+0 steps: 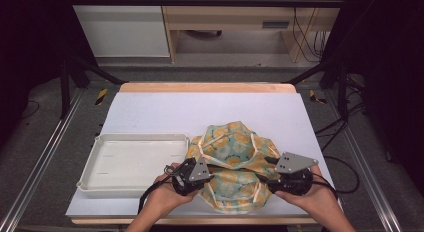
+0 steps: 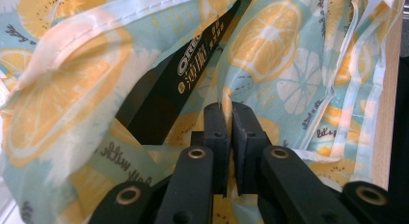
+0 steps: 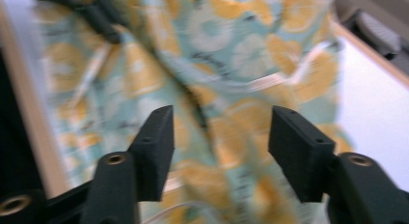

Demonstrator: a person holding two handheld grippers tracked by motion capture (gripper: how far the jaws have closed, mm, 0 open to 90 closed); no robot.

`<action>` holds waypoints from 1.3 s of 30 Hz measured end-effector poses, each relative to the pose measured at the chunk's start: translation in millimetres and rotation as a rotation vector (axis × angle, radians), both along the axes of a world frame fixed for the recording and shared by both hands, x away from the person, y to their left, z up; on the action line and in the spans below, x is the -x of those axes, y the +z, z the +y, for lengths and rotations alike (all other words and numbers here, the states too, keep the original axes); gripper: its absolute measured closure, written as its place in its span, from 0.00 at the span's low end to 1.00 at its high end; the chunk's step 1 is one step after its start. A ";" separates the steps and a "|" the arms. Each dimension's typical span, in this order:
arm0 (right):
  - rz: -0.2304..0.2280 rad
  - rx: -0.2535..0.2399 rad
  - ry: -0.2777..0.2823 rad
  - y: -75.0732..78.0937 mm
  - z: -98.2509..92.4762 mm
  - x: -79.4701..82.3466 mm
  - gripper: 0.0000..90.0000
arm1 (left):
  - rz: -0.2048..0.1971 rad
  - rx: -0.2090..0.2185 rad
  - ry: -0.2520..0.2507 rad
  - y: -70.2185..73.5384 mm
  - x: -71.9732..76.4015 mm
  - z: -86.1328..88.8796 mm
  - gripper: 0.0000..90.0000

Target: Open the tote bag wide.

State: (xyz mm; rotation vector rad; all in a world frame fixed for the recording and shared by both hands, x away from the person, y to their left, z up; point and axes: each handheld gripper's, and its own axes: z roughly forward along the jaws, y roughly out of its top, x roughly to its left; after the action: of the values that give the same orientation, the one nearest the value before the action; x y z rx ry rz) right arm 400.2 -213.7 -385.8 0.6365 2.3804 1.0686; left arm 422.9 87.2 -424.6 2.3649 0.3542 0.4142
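In the high view a citrus-print bag [image 1: 234, 164] lies crumpled at the lower centre of the frame, on the white sheet [image 1: 165, 112] that covers the tabletop [image 1: 205, 87]. It sits just right of an empty white tray [image 1: 102, 184], touching or nearly touching the tray's right rim. The left gripper [image 1: 212, 176] meets the bag's left edge and the right gripper [image 1: 264, 181] its right edge, each held in a hand coming in from the bottom.

The left gripper view gives what the high view cannot: the jaws are pressed together on a thin fold of the bag's fabric [image 2: 226, 101], and a black box with printed lettering [image 2: 181, 79] shows through the mouth of the bag in the middle of the frame. The right gripper view shows its jaws standing apart with the fabric [image 3: 217, 89] behind them, nothing pinched between the pads.

That right gripper view is blurred, so the print and seams are hard to read. The box is mostly covered by fabric, and its lettering is cut off.

Beyond the tabletop, at the top of the high view, are a grey floor, black frame struts, pale cabinets and loose cables.
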 end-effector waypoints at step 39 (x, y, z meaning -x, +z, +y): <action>0.199 0.028 -0.271 -36.3 -6.7 -151.0 1.00 | 0.001 -0.034 -0.023 -7.2 -7.0 -5.4 0.98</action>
State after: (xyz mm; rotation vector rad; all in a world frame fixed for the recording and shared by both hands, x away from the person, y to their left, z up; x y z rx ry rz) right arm 551.3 -220.4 -422.1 1.0639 2.3790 0.8896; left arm 429.9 81.8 -431.8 2.3997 0.3232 0.4109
